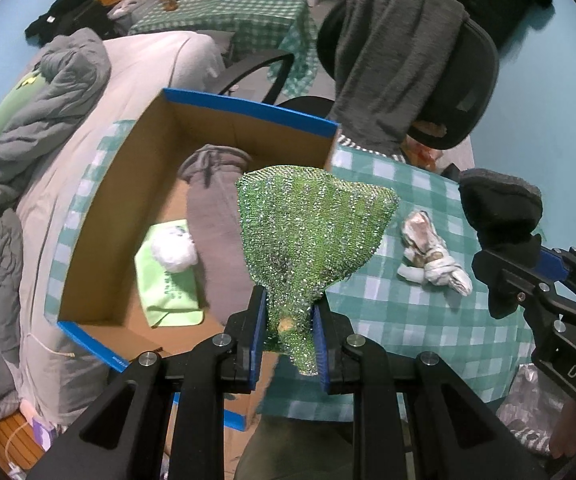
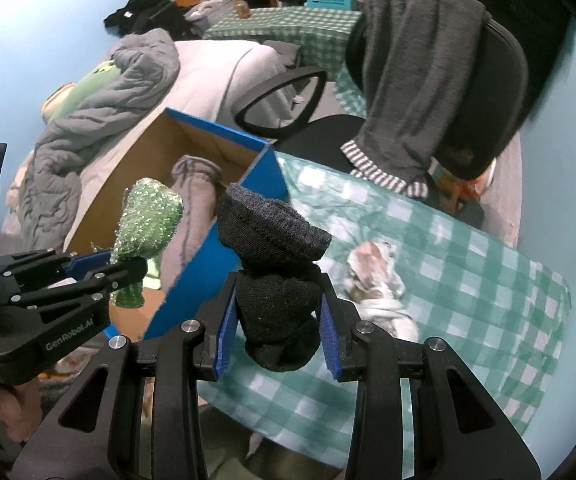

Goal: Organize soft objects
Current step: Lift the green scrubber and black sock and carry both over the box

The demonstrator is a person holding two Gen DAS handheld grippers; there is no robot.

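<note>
My left gripper (image 1: 288, 320) is shut on a glittery green cloth (image 1: 312, 232), held up at the near right edge of the open cardboard box (image 1: 247, 106) with blue rims. It also shows in the right wrist view (image 2: 147, 220). My right gripper (image 2: 277, 312) is shut on a rolled black sock (image 2: 273, 256), held above the green checked tablecloth (image 2: 468, 280) just right of the box (image 2: 263, 184). The sock also shows in the left wrist view (image 1: 500, 208). A knotted white and brown cloth (image 1: 432, 250) lies on the table.
In the box lie a grey garment (image 1: 215, 240), a light green cloth (image 1: 167, 288) and a white ball (image 1: 173, 250). An office chair draped with a grey towel (image 1: 396, 60) stands behind the table. A bed with grey bedding (image 1: 47, 128) is at left.
</note>
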